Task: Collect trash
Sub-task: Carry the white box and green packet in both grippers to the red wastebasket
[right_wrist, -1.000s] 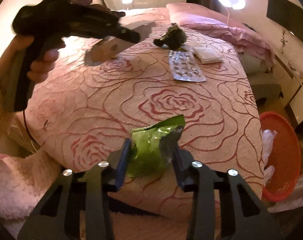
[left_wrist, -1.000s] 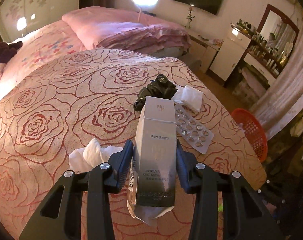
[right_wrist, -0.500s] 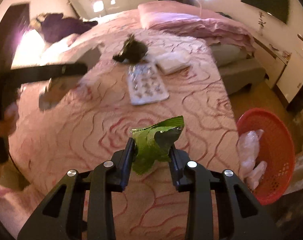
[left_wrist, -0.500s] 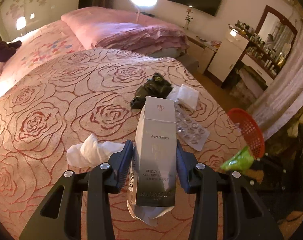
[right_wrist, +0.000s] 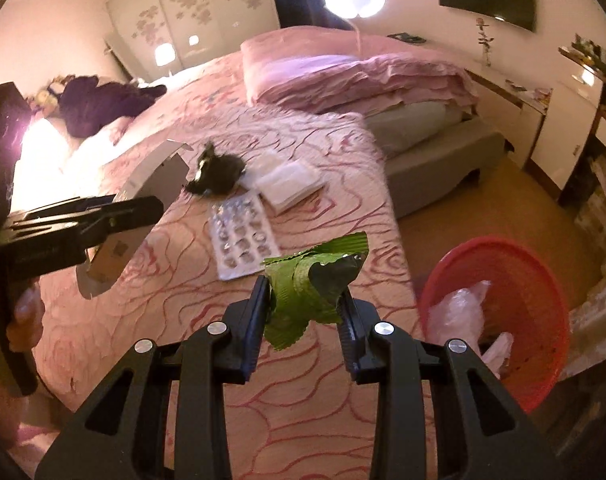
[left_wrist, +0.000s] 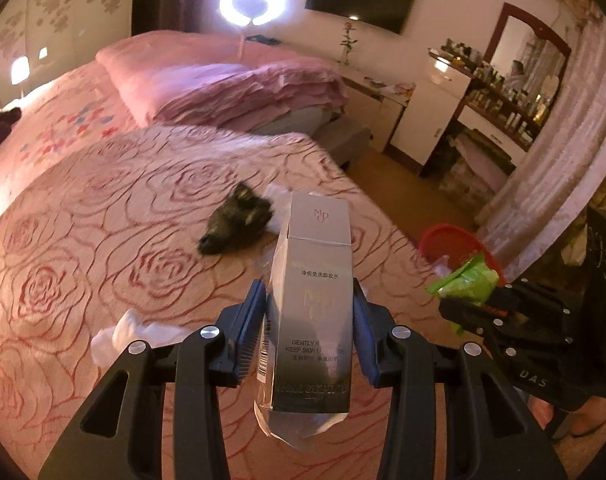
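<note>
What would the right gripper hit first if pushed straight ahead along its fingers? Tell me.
Probably the blister pack lying on the bedspread. The right gripper, shut on the green wrapper, points across the bed, not at the red basket to its right. Depth is uncertain.

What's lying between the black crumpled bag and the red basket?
In the right wrist view, a white folded packet lies between the black bag and the red basket.

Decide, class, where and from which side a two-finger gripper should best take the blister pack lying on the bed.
Probably a long edge of the blister pack, approached low from the side: it lies flat on the bedspread, so only its thin rim offers the fingers purchase.
</note>
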`<state>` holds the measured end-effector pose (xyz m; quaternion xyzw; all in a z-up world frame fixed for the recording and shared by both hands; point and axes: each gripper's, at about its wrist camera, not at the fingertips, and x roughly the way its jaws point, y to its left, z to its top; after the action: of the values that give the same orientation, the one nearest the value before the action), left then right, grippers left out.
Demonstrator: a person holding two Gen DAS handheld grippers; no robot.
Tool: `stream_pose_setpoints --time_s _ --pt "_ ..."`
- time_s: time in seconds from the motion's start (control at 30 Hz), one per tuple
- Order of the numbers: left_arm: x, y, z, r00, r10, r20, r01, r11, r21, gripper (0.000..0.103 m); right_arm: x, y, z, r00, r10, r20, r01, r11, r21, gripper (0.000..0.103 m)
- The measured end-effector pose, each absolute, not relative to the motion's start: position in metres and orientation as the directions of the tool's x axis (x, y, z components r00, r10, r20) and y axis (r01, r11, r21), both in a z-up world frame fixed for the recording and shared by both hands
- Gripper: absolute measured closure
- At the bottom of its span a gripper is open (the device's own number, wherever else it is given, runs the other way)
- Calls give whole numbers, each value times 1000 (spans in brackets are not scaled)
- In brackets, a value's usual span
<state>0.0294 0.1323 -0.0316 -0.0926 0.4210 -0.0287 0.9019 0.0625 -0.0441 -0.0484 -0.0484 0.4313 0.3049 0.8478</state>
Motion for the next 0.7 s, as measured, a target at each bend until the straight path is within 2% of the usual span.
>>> stream_pose_setpoints --time_s 0.7 --pt "71 62 -12 647 -188 -739 111 982 -152 64 93 -123 -30 563 405 -721 -378 901 210 71"
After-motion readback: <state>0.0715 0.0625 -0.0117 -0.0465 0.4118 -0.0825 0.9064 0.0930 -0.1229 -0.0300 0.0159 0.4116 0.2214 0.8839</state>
